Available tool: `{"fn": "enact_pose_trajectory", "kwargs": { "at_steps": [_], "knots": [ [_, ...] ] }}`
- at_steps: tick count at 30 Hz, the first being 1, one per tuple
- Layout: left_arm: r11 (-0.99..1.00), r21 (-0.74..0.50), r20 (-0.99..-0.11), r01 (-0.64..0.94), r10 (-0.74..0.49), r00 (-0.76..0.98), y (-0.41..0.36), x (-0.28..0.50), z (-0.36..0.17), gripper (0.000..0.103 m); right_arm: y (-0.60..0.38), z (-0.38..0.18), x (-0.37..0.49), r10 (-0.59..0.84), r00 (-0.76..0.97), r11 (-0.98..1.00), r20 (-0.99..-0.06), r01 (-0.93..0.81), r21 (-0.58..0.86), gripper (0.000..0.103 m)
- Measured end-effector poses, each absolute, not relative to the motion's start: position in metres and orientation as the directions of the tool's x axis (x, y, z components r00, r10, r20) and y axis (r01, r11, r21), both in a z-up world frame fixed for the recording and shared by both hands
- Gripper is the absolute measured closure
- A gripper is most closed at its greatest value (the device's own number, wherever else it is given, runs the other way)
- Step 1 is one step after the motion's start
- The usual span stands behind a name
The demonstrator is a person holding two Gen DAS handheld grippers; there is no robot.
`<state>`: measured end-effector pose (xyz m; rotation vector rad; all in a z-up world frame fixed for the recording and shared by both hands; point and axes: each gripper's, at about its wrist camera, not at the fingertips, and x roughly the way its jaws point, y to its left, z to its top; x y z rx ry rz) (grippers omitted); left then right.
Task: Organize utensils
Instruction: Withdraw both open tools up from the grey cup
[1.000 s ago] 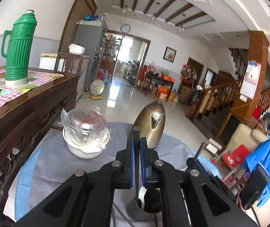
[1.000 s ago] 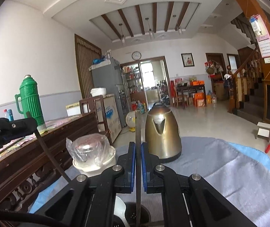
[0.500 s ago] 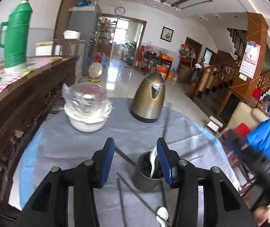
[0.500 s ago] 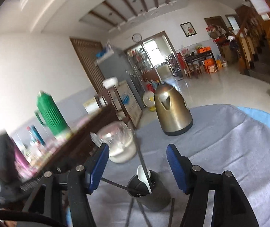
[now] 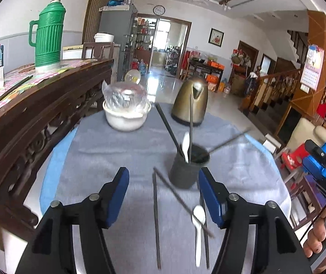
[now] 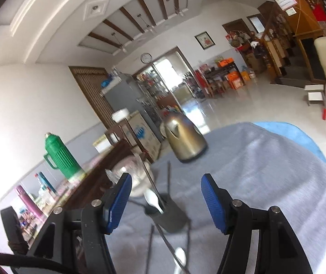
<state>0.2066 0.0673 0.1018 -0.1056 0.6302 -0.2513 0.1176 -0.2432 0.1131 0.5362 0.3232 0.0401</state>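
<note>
Both grippers were empty, fingers spread wide: the left gripper [image 5: 164, 194] and the right gripper [image 6: 166, 196] each faced the dark cup [image 5: 189, 170] near the middle of the tabletop [image 5: 108, 150]. The cup held a white spoon [image 5: 186, 145] and several chopsticks [image 5: 168, 127]. Toward the near edge lay loose chopsticks [image 5: 156, 223] and a second spoon [image 5: 198, 226], apparently awaiting collection. The next move called for closing on one loose piece. Blur obscured the chopstick count; the near edge was cut off.
</note>
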Motion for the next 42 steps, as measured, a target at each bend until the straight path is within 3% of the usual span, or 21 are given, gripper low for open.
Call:
{"fn": "enact_pose_trajectory", "kwargs": {
  "at_steps": [5, 9, 25, 28, 33, 35, 38, 42],
  "knots": [
    [0.98, -0.071, -0.611, 0.188, -0.192, 0.768, 0.05, 0.173, 0.096, 0.031, -0.255, 0.108, 0.084, 0.068, 0.929, 0.864, -0.363, 0.127, 0.488, 0.04],
    [0.989, 0.007, -0.596, 0.146, -0.113, 0.795, 0.051, 0.148, 0.1, 0.029, -0.253, 0.112, 0.06, 0.046, 0.91, 0.886, -0.413, 0.154, 0.438, 0.041],
    [0.985, 0.101, -0.534, 0.137, -0.063, 0.843, 0.078, 0.072, 0.13, 0.026, -0.233, 0.124, -0.011, 0.12, 0.913, 0.897, -0.389, 0.068, 0.437, 0.041],
    [0.984, 0.114, -0.484, 0.14, -0.068, 0.872, 0.078, 0.06, 0.151, 0.026, -0.241, 0.133, -0.026, 0.139, 0.94, 0.881, -0.311, 0.025, 0.472, 0.041],
    [0.975, 0.153, -0.329, 0.159, -0.102, 0.939, 0.084, 0.023, 0.21, 0.025, -0.249, 0.153, -0.051, 0.139, 0.976, 0.871, -0.169, -0.04, 0.489, 0.041],
    [0.973, 0.161, -0.268, 0.165, -0.118, 0.956, 0.091, 0.009, 0.233, 0.016, -0.25, 0.159, -0.058, 0.14, 0.981, 0.872, -0.133, -0.058, 0.487, 0.041],
    [0.971, 0.19, -0.186, 0.146, -0.11, 0.976, 0.101, -0.006, 0.254, 0.011, -0.252, 0.16, -0.056, 0.145, 0.982, 0.864, -0.12, -0.067, 0.498, 0.04],
    [0.965, 0.253, -0.127, 0.067, -0.035, 0.991, 0.118, -0.008, 0.253, 0.01, -0.246, 0.147, -0.039, 0.168, 0.969, 0.862, -0.183, -0.055, 0.503, 0.04]
  ]
}}
